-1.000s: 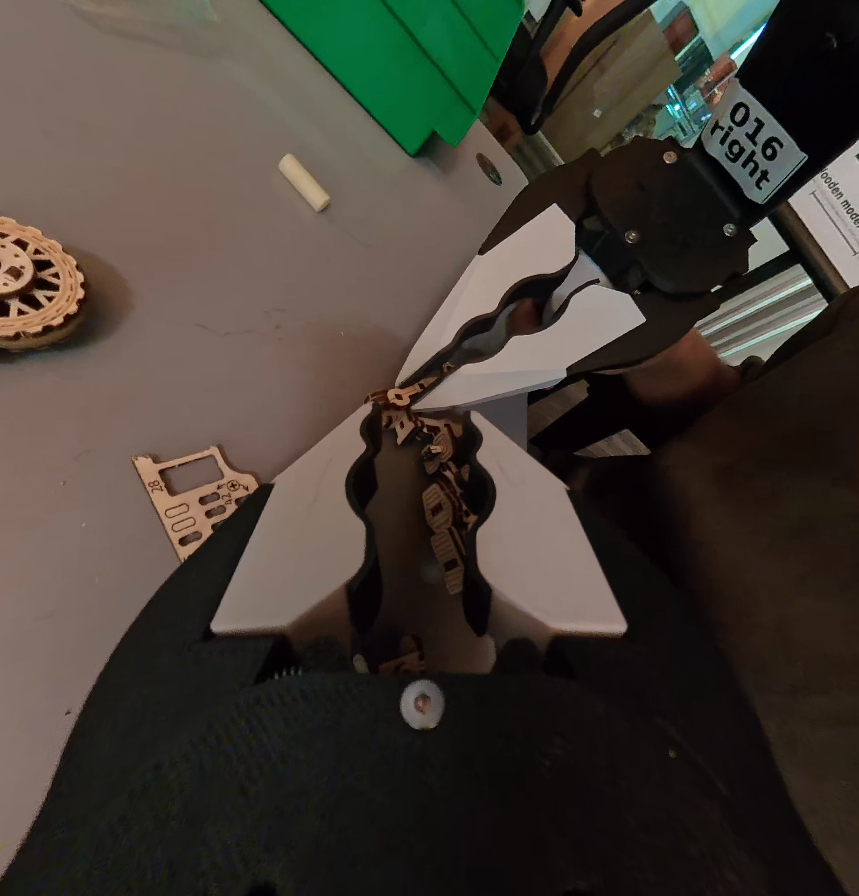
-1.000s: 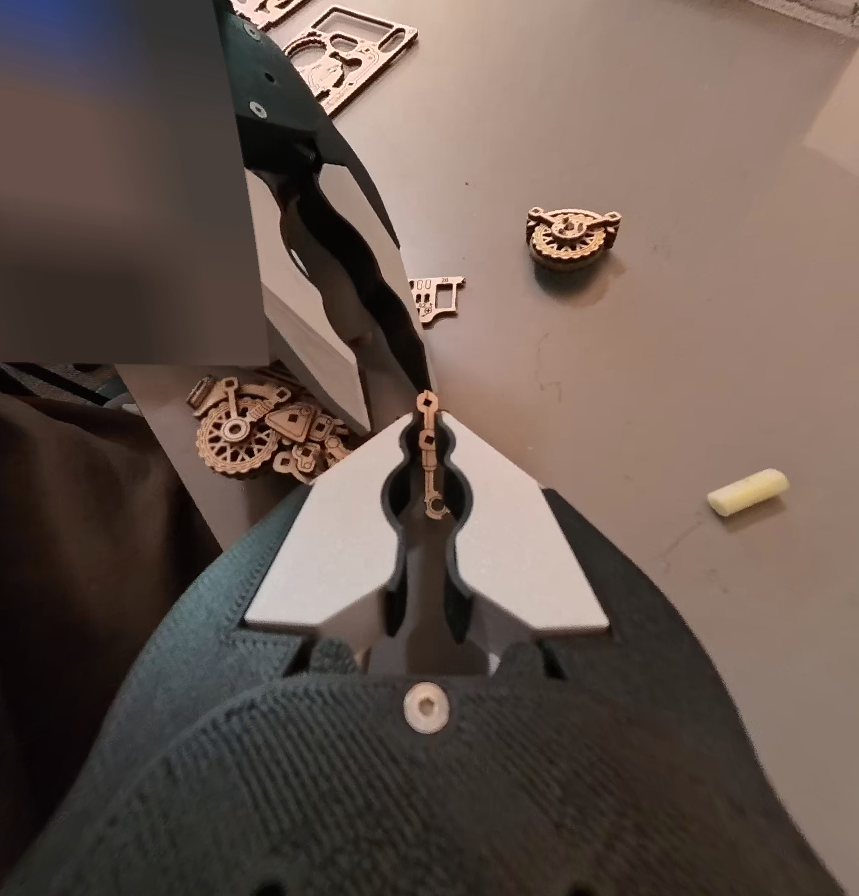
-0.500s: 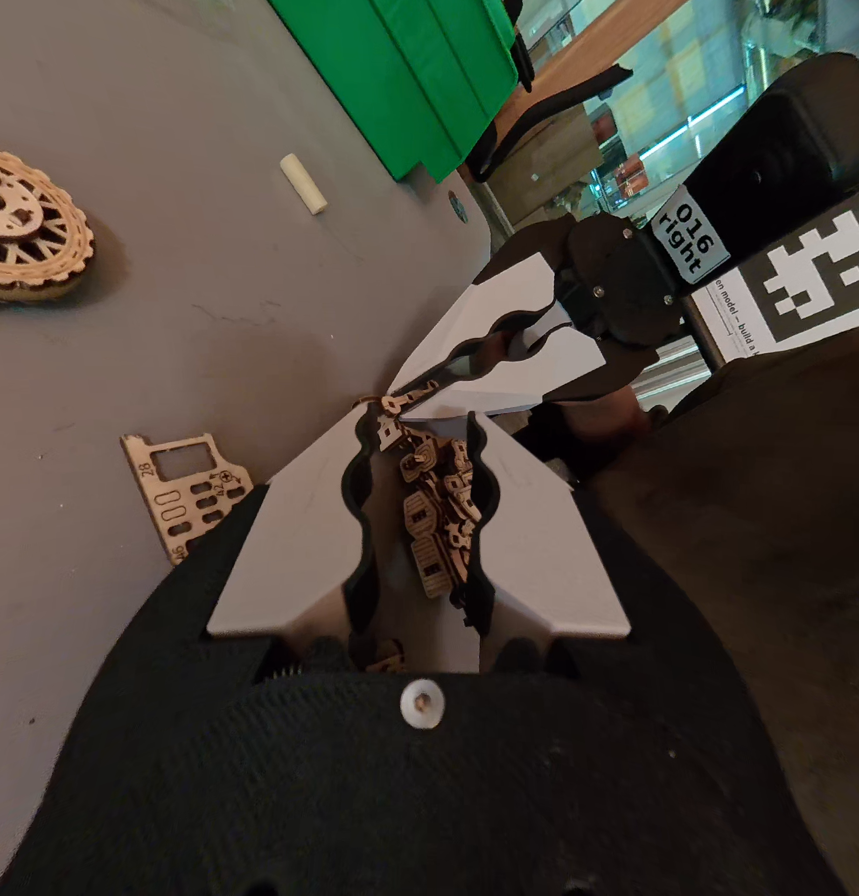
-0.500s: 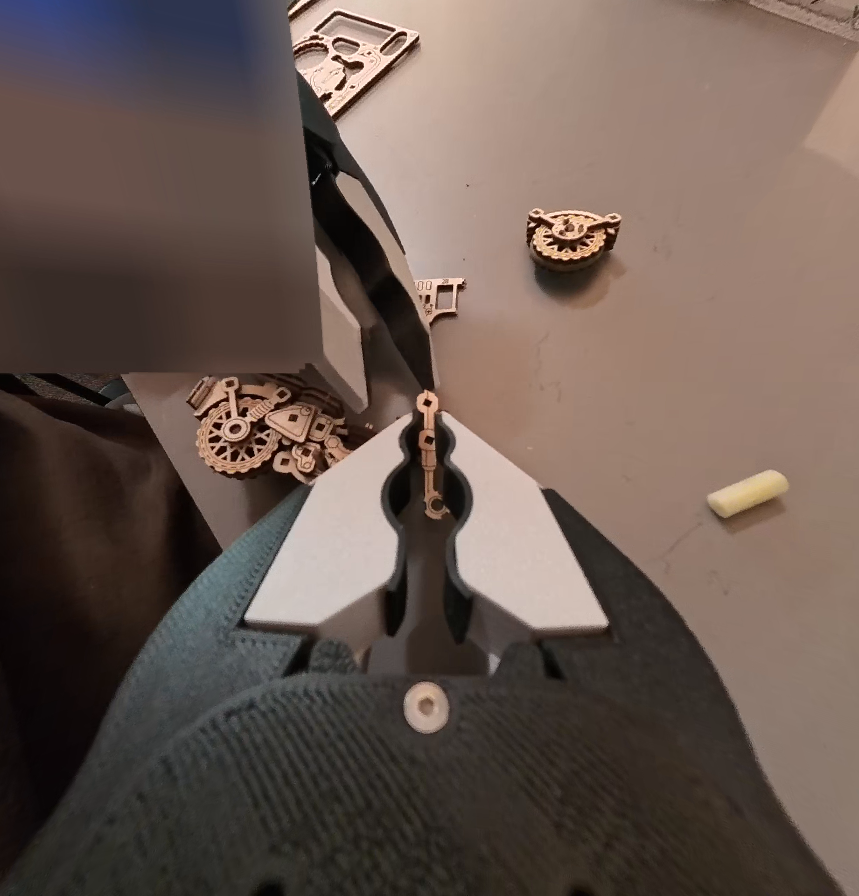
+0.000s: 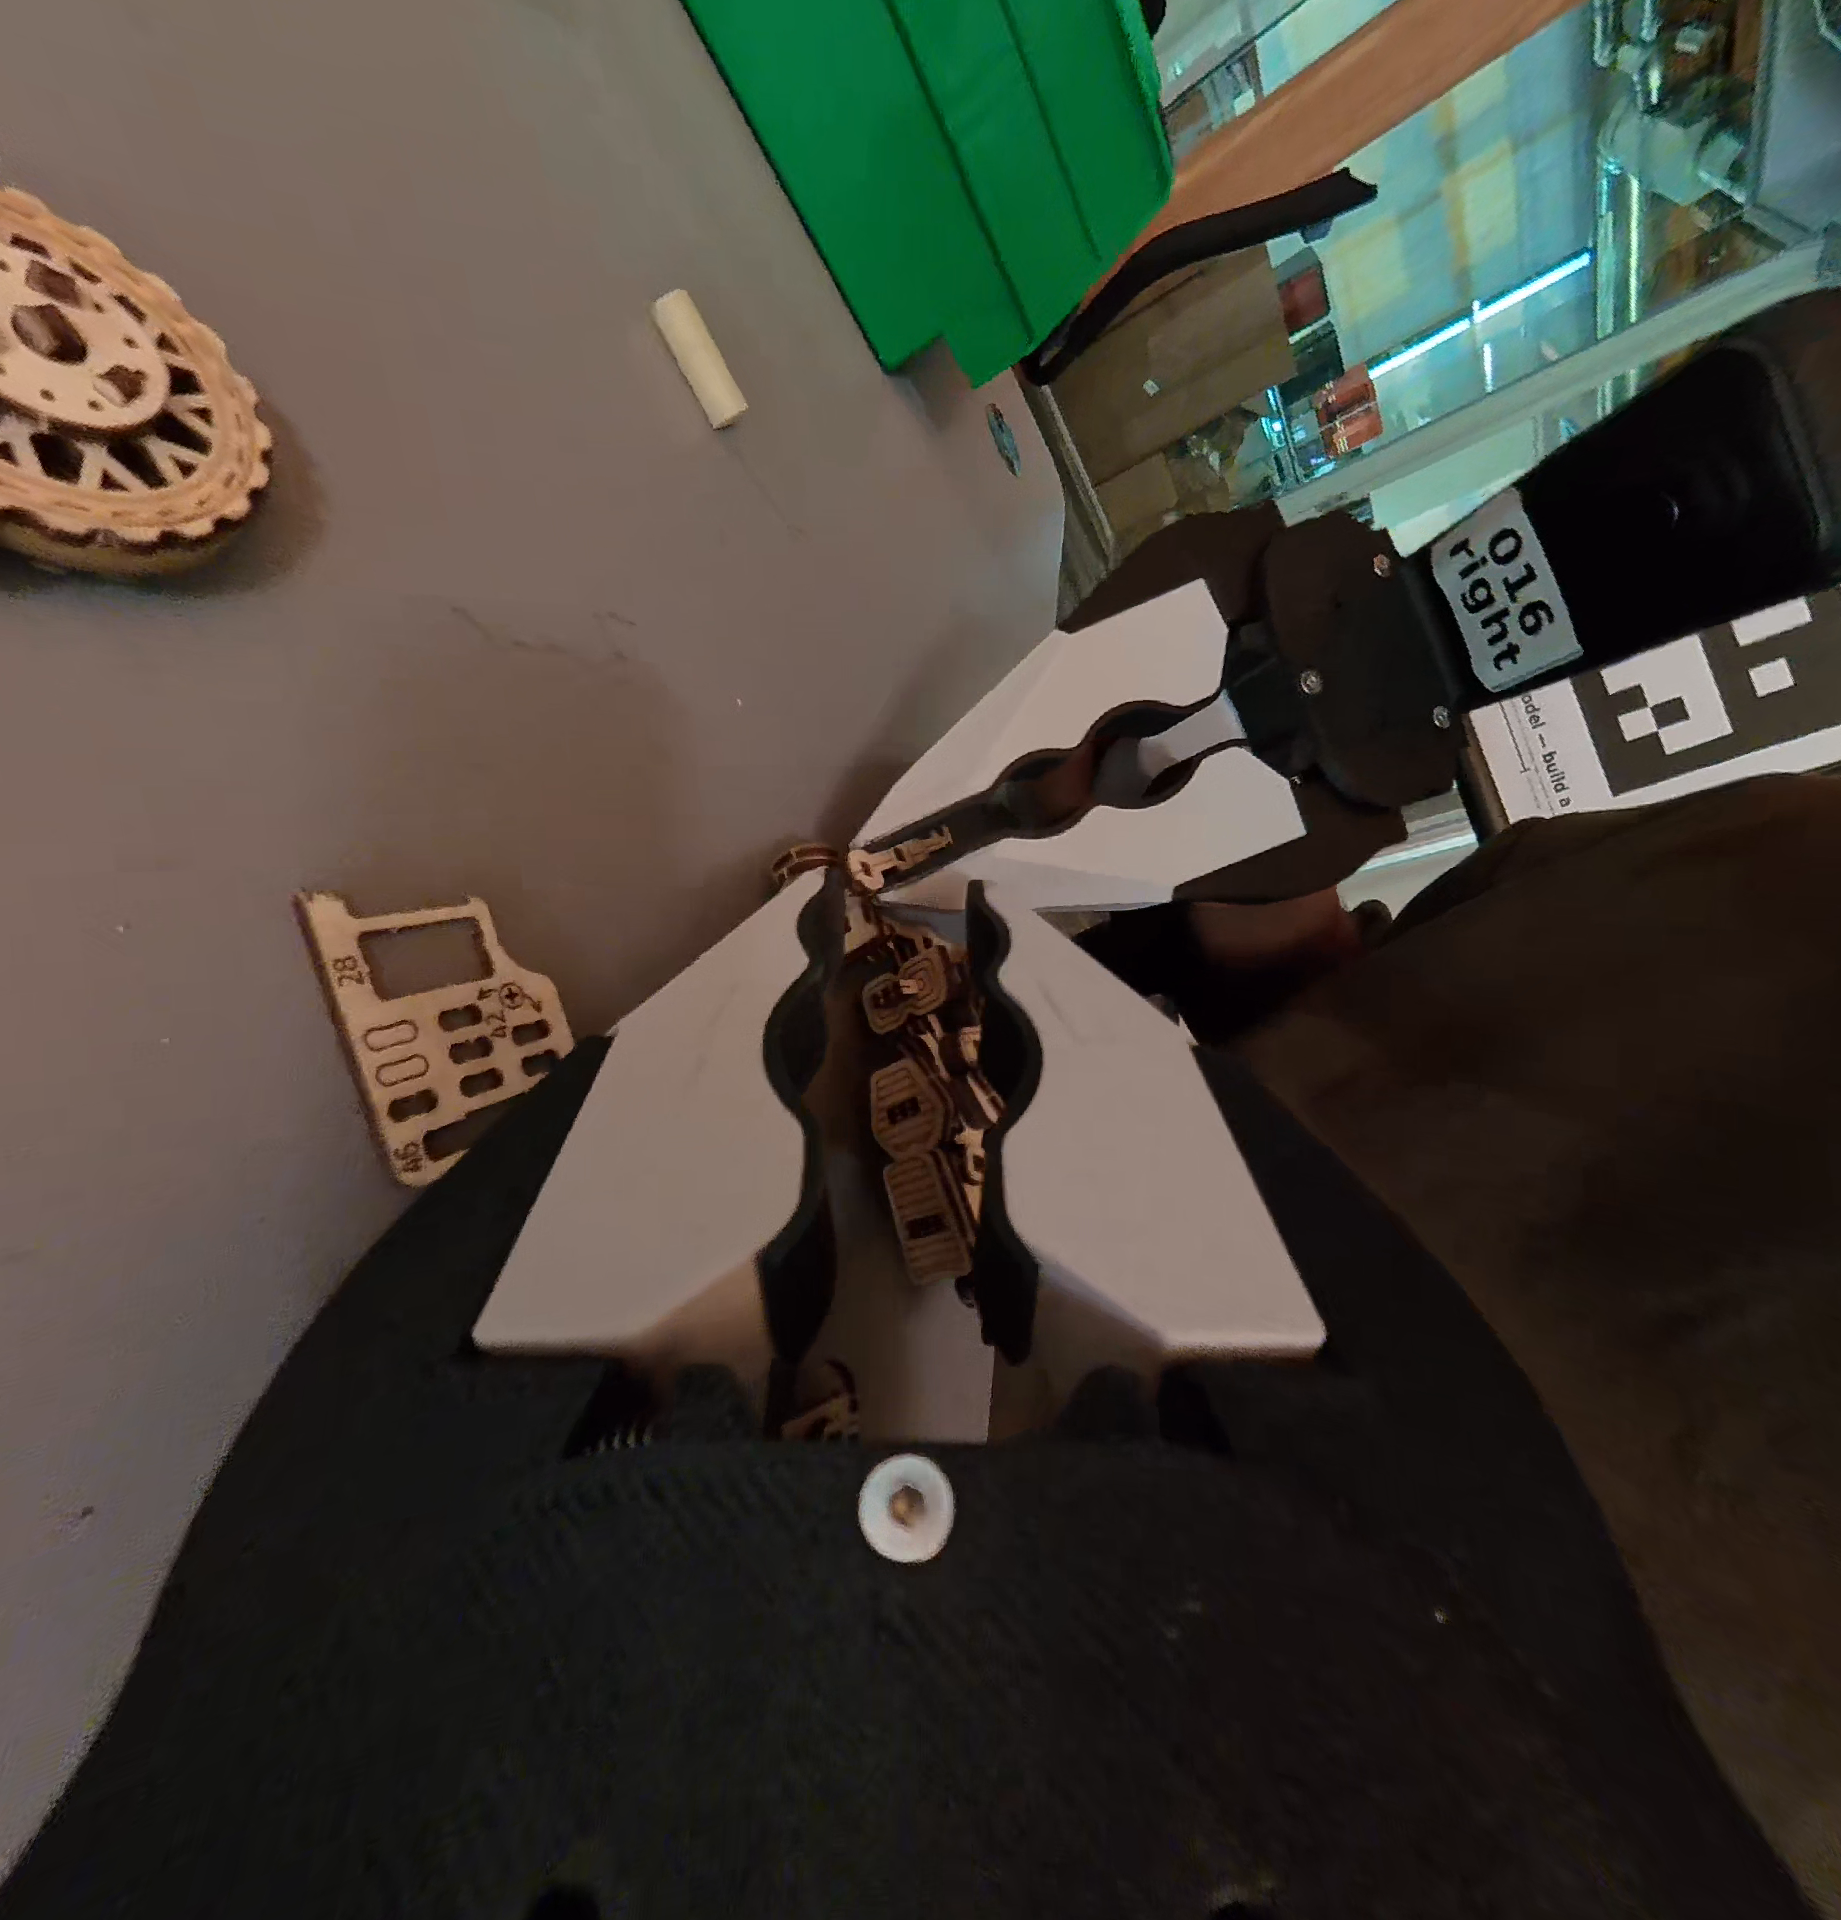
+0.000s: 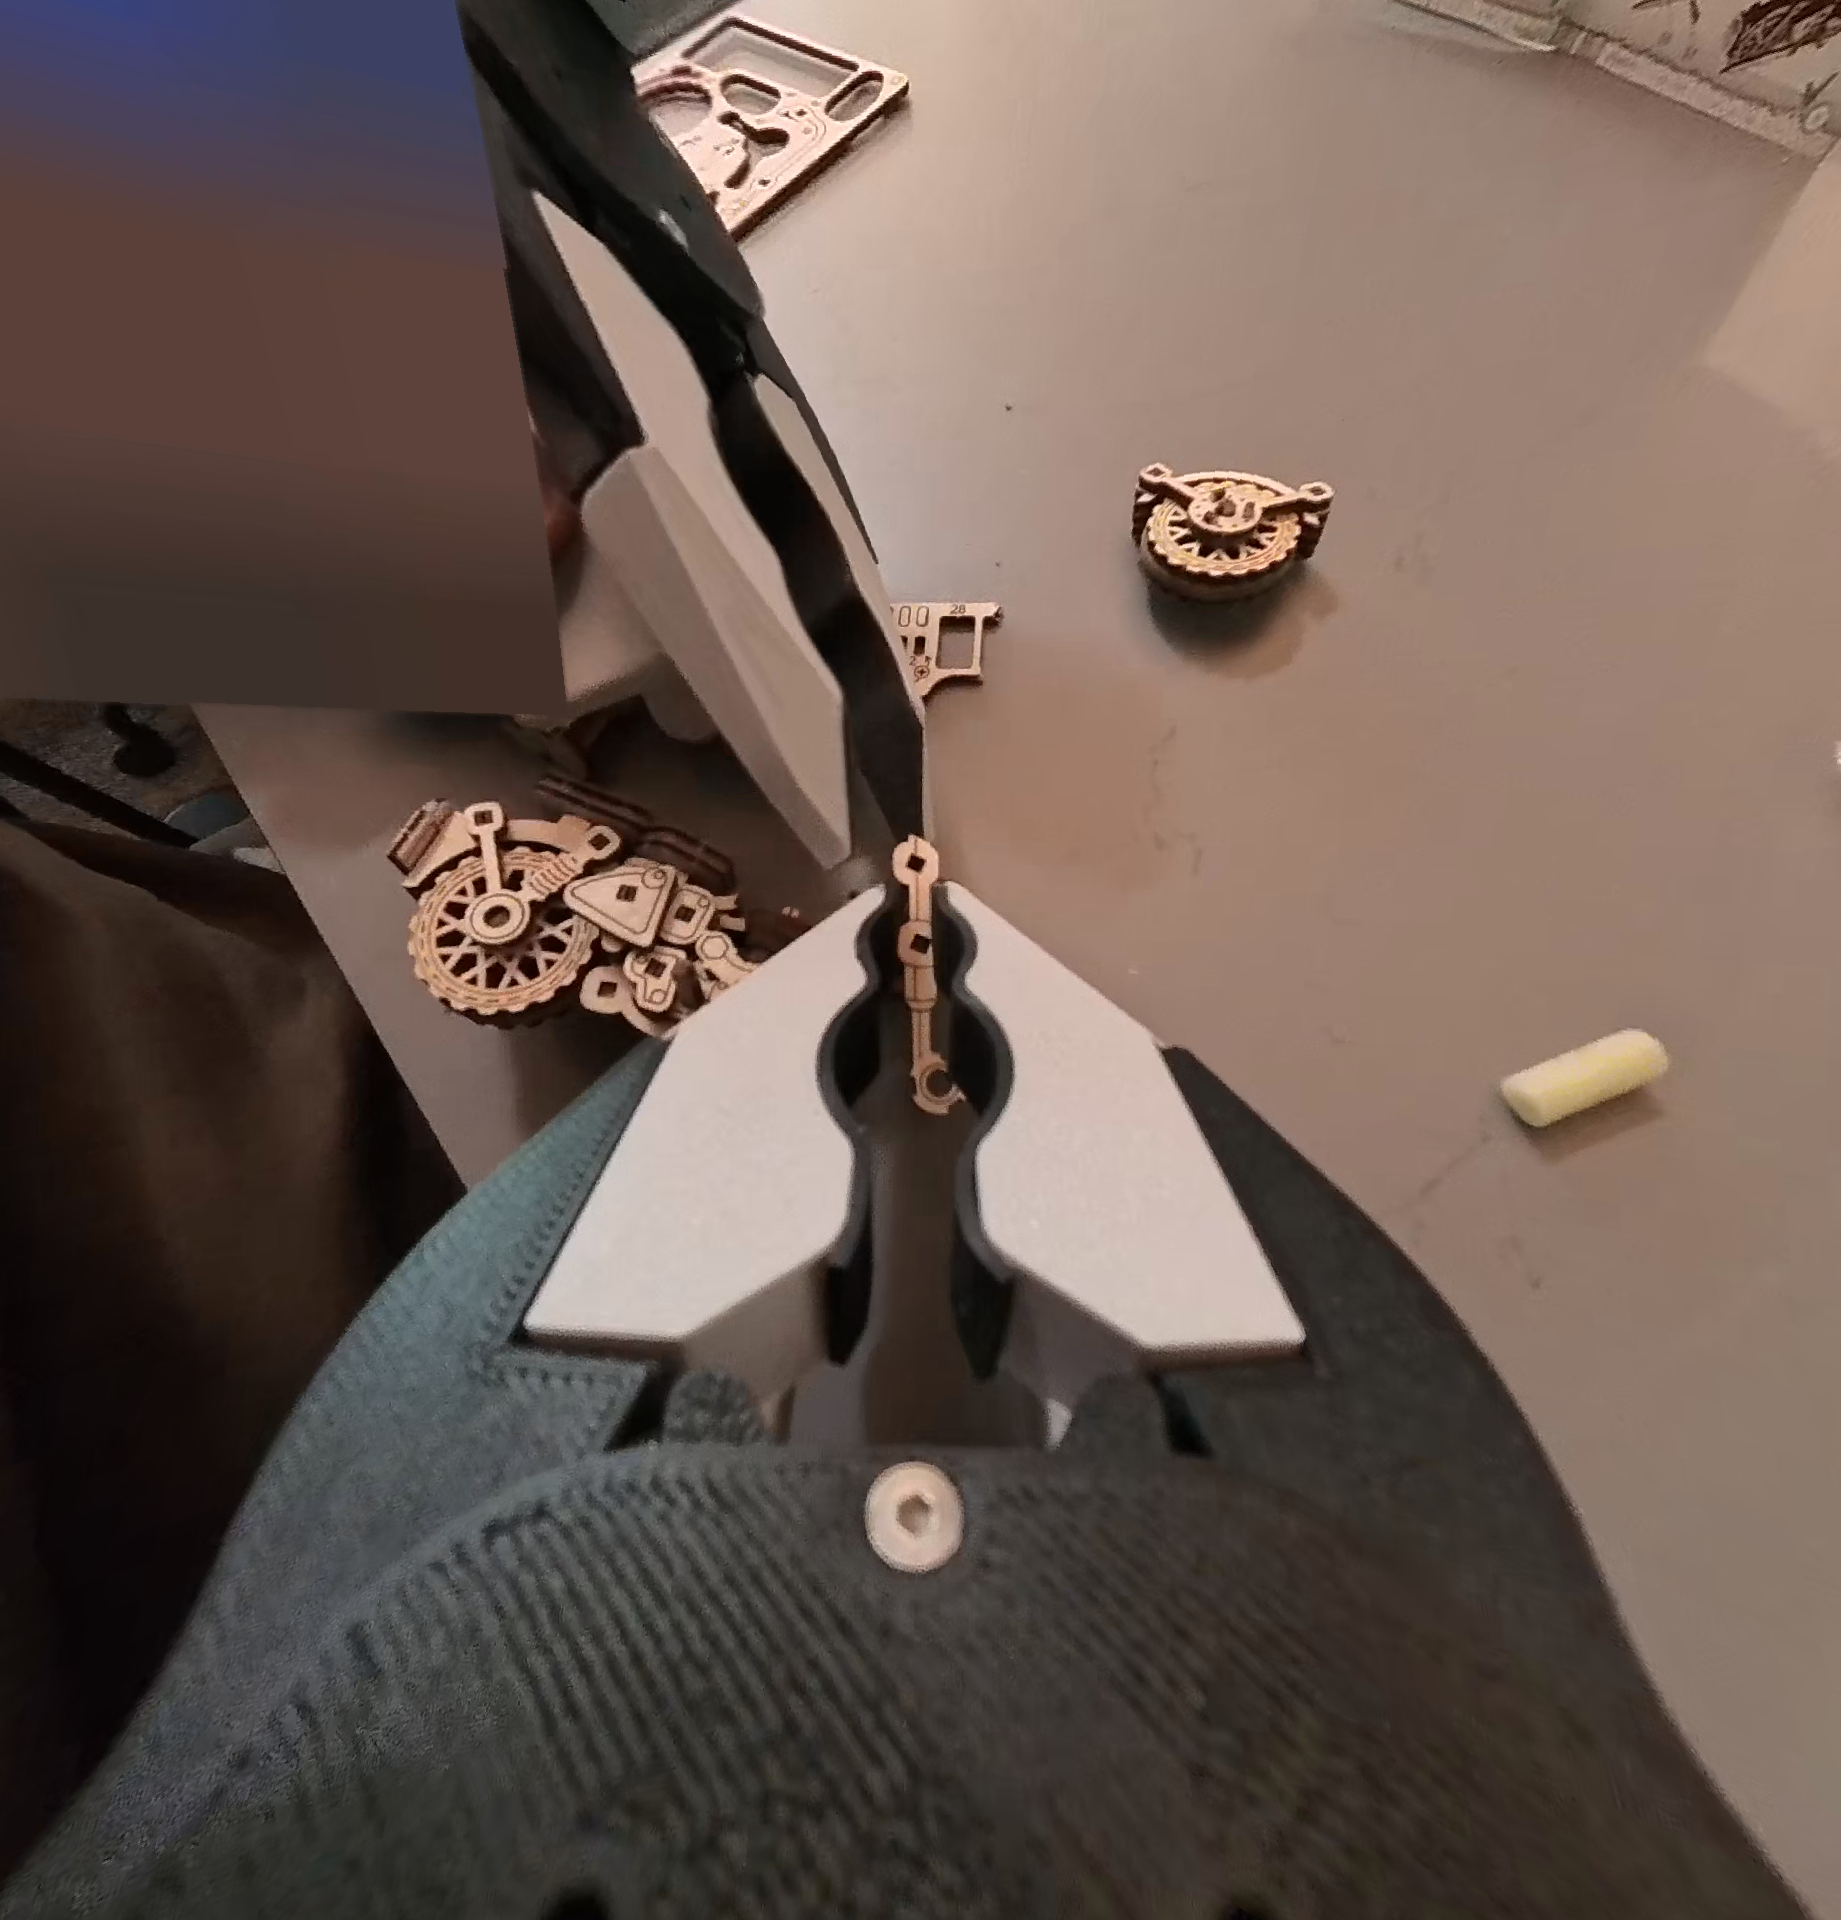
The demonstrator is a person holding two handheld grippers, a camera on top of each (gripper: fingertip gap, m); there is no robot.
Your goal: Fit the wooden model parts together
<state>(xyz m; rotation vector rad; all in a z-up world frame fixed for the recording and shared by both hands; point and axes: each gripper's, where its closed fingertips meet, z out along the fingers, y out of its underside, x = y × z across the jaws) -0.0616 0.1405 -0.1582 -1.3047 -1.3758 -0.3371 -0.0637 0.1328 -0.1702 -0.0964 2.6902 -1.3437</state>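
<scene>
Pale laser-cut wood fills both my grips: my right gripper (image 6: 911, 894) is clamped on a slim wooden link rod with square holes (image 6: 918, 966), and my left gripper (image 5: 900, 914) is clamped on a wooden motorcycle-like assembly with a spoked wheel (image 6: 563, 930), the two tips meeting just above the grey table (image 6: 1311, 312). Just beyond lies a small flat wooden offcut plate with slots (image 5: 433, 1029); farther off sit a round wooden wheel subassembly (image 6: 1230, 527), a pale yellow wax stick (image 6: 1583, 1073) to the right, and a punched-out wooden parts sheet (image 6: 781, 104) at the far edge.
</scene>
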